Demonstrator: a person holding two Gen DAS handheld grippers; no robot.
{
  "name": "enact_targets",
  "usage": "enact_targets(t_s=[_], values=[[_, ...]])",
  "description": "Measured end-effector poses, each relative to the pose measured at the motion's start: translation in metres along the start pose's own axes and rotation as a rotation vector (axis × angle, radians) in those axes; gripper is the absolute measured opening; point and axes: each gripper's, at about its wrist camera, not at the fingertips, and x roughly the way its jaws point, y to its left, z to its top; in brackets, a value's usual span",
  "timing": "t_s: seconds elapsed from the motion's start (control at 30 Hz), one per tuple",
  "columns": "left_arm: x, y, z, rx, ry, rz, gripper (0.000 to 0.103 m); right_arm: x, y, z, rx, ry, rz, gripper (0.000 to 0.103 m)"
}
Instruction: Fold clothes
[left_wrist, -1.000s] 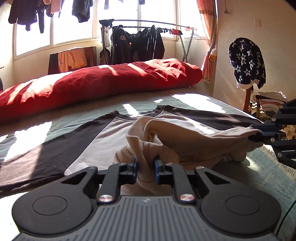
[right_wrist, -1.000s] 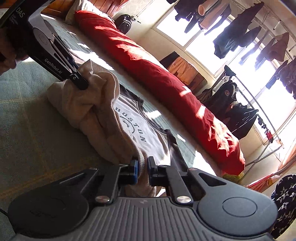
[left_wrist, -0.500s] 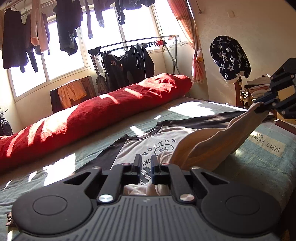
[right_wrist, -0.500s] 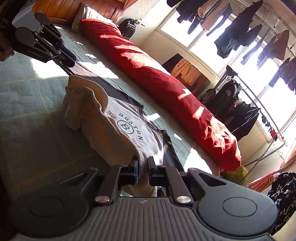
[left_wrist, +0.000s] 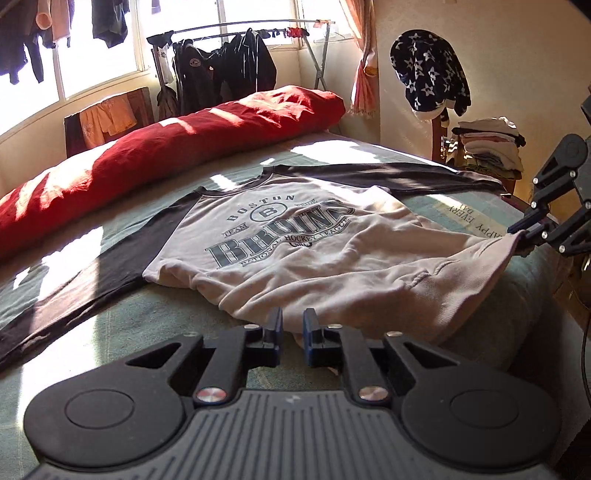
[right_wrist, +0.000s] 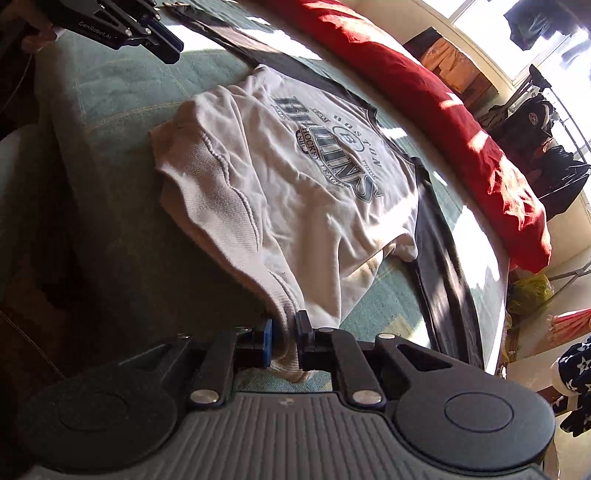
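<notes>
**One sweatshirt face up on the bed, one hem corner pinched**

Left wrist view: a single sweatshirt lies print-up on the bed, its two dark sleeves spread to either side. The left gripper hovers just short of the near hem, fingers drawn almost together with nothing between them. At the right edge, the right gripper holds one hem corner slightly off the cover. There is one red bolster behind, and one stack of folded clothes by the wall.

Right wrist view: the right gripper is clamped on the ribbed hem. The left gripper sits apart from the far hem corner.

The fabric looks thick, soft and limp. It should sag between holds and drag on the cover, so the ribbed hem corners or shoulder seams seem the surest places to pinch.
</notes>
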Motion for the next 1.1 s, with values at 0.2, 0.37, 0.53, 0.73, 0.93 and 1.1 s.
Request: enact_targets(t_s=[0.2,0.37,0.53,0.73,0.93,1.1], values=[[0.01,-0.002,-0.017,-0.052,0.084,-0.007,0.036,-0.003,0.017,0.003,-0.01,-0.026,0.005,0.022],[0.006,0.002,-0.024,-0.071,0.084,-0.005,0.045,-0.021,0.022,0.024,-0.06,-0.085,-0.015,0.032],[0.001,0.007,-0.03,-0.091,0.079,-0.002,0.051,-0.032,0.028,0.038,-0.07,-0.138,0.03,0.032],[-0.001,0.028,-0.03,-0.176,0.089,0.049,0.055,-0.02,0.063,0.081,-0.118,-0.235,0.149,0.032],[-0.015,0.049,-0.036,-0.235,0.055,0.08,0.061,0.024,0.102,0.132,-0.14,-0.278,0.28,0.032],[-0.016,0.06,-0.044,-0.272,0.045,0.089,0.061,0.071,0.097,0.152,-0.041,-0.216,0.264,0.032]])
